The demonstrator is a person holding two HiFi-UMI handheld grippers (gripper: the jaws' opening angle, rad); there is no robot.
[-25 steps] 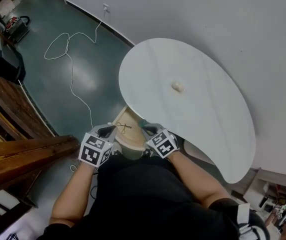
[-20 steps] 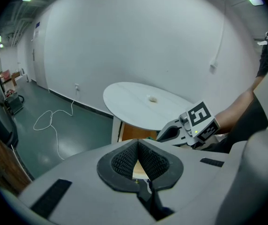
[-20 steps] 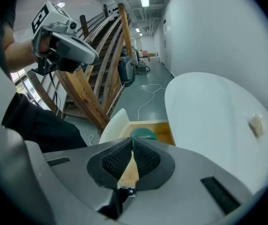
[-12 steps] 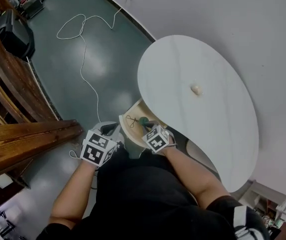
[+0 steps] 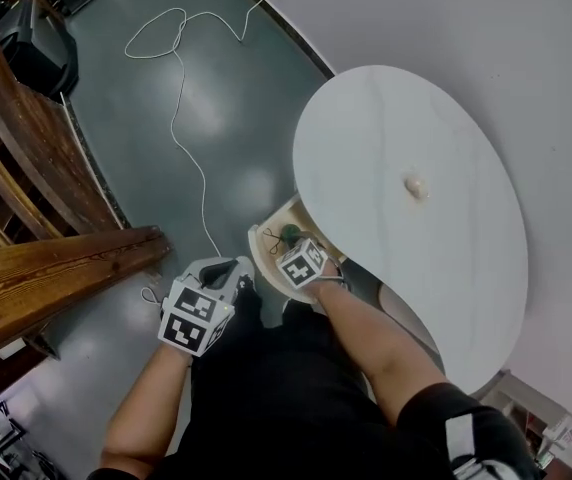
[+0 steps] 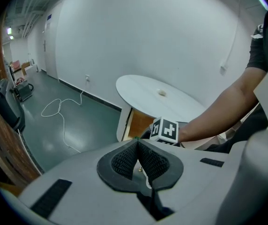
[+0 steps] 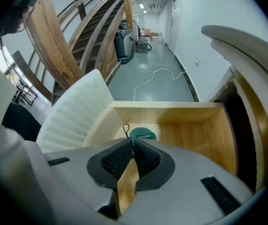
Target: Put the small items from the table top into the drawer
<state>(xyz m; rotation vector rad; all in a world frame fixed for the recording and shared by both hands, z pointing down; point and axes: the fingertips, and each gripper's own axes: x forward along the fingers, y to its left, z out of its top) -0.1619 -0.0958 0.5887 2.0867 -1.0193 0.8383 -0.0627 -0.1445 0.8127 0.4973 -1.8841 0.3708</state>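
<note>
Teal floor, cable, open drawer, green disc

- Head view: from high above, facing steeply down on the white rounded table top, the open pale wooden drawer under its edge and the dark green floor, none of it near.
- Left gripper view: from low behind the left gripper, facing level across that floor toward the same table top and drawer, both well off.
- Right gripper view: from just behind the right gripper, close over the drawer, facing down into it and on toward the brown wooden staircase; shared with the head view, the drawer, the staircase and the white cable.
</note>
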